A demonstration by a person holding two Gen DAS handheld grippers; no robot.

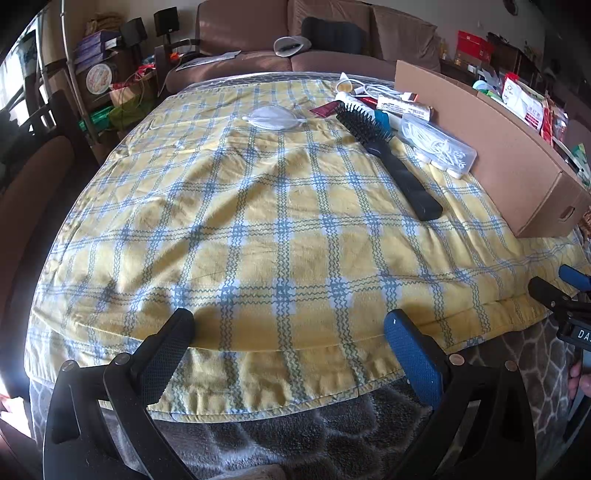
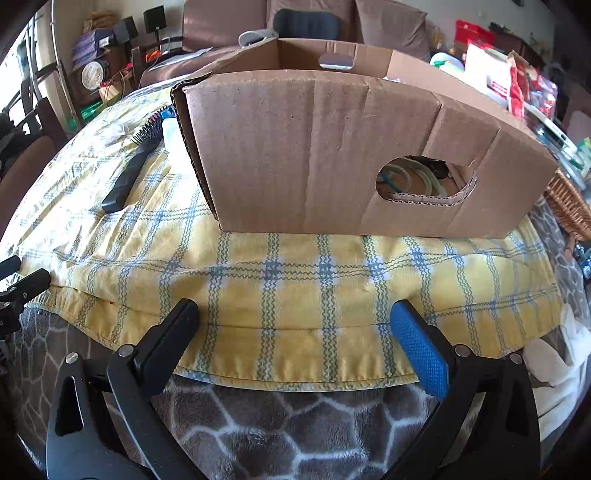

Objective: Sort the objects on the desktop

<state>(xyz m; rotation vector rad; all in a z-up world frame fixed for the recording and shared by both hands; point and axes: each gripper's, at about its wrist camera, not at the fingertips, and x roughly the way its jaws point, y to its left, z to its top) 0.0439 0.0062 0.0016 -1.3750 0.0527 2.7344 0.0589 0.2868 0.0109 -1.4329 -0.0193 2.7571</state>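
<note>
A black hairbrush (image 1: 391,155) lies on the yellow plaid tablecloth (image 1: 258,221), next to a clear plastic case (image 1: 439,144), a white tube (image 1: 402,105), cables (image 1: 369,88) and a white face mask (image 1: 275,118). A brown cardboard box (image 1: 491,140) stands at the right. The box (image 2: 332,155) fills the right wrist view, and the hairbrush (image 2: 133,170) lies to its left. My left gripper (image 1: 290,325) is open and empty at the near table edge. My right gripper (image 2: 295,317) is open and empty before the box; it shows at the left wrist view's right edge (image 1: 565,286).
A brown sofa (image 1: 295,33) stands behind the table. Shelves with clutter (image 1: 103,74) are at the far left and packages (image 1: 524,99) beyond the box. A wicker basket (image 2: 569,206) sits right of the box. A grey patterned blanket (image 2: 295,424) lies below the table edge.
</note>
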